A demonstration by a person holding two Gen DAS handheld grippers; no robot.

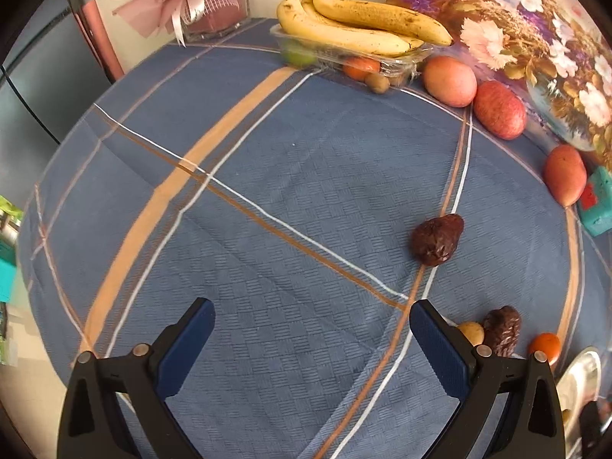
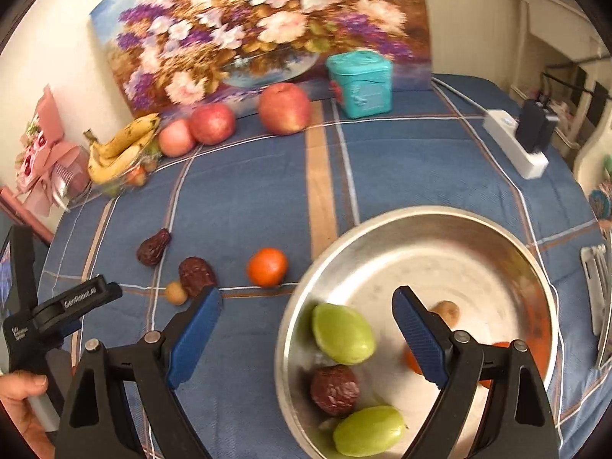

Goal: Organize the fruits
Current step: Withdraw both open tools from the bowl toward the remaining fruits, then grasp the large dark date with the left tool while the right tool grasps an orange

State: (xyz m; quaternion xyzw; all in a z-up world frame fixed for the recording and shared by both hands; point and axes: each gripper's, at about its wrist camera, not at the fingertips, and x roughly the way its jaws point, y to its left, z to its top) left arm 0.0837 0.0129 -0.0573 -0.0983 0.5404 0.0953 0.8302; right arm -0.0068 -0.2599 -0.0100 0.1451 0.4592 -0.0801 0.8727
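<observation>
My left gripper [image 1: 313, 329] is open and empty above the blue checked cloth. A dark wrinkled fruit [image 1: 436, 239] lies ahead to its right. A second one [image 1: 503, 329], a small yellow fruit [image 1: 472, 332] and an orange [image 1: 545, 346] lie beside its right finger. My right gripper [image 2: 306, 298] is open with nothing held, over the near left rim of a steel bowl [image 2: 420, 222]. The bowl holds two green fruits [image 2: 342, 332], a dark fruit [image 2: 334, 390], a small brown fruit [image 2: 445, 311] and an orange partly hidden by a finger. Another orange [image 2: 267, 267] lies on the cloth.
Bananas [image 1: 355, 26] rest on a clear tray [image 1: 413, 59] at the back, with three apples [image 1: 499, 109] along a flower painting [image 2: 267, 30]. A teal tin [image 2: 361, 84], a white power strip [image 2: 512, 141] and a pink bouquet [image 2: 42, 153] stand near the table's edges.
</observation>
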